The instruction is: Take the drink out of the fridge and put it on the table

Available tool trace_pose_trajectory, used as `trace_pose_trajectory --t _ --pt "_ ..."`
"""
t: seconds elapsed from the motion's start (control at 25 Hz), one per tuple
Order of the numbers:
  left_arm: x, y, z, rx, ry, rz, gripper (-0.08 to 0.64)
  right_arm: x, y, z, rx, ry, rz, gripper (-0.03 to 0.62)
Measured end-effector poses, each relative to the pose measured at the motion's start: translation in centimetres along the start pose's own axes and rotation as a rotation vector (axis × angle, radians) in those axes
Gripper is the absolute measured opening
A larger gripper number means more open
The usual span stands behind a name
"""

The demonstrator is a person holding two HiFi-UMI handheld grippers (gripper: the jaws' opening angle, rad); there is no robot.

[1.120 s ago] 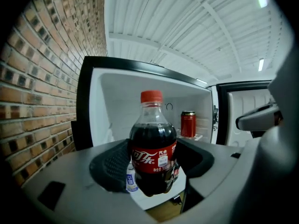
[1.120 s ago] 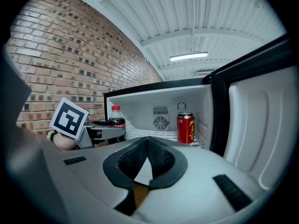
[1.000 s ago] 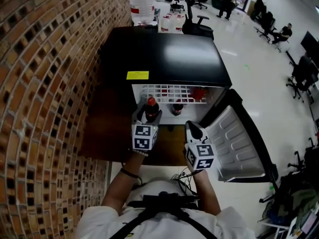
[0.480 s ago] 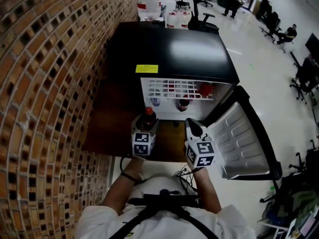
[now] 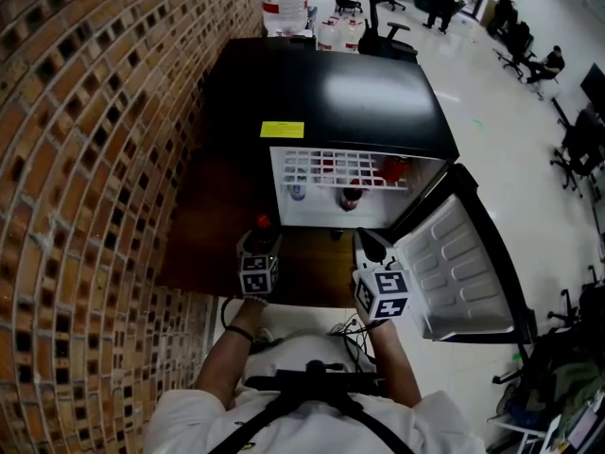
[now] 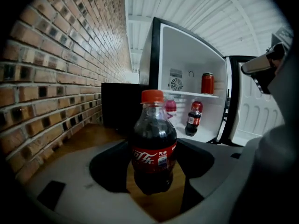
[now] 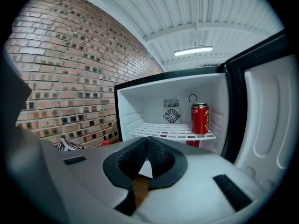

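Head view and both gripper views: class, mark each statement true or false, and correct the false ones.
1. The left gripper holds a red-capped cola bottle. True.
2. The fridge door is closed. False: it stands open.
3. A red can stands on the wire shelf. True.
4. The right gripper grips a can. False: its jaws are together with nothing between them.
5. No bottle is left in the fridge. False: a second cola bottle stands on its floor.
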State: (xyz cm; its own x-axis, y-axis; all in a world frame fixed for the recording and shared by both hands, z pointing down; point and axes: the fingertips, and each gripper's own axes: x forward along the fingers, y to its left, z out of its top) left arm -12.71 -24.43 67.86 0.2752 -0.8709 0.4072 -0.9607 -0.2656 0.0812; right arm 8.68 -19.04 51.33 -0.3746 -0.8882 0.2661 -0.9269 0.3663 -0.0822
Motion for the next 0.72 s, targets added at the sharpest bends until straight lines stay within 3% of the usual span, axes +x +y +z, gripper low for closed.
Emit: trace_pose_trajectory --t 0.72 --pt "4.4 4.6 -7.5 -0.039 0.188 0.099 0.301 0.2 0.2 -0.6 -0.014 0.02 -0.007 0.008"
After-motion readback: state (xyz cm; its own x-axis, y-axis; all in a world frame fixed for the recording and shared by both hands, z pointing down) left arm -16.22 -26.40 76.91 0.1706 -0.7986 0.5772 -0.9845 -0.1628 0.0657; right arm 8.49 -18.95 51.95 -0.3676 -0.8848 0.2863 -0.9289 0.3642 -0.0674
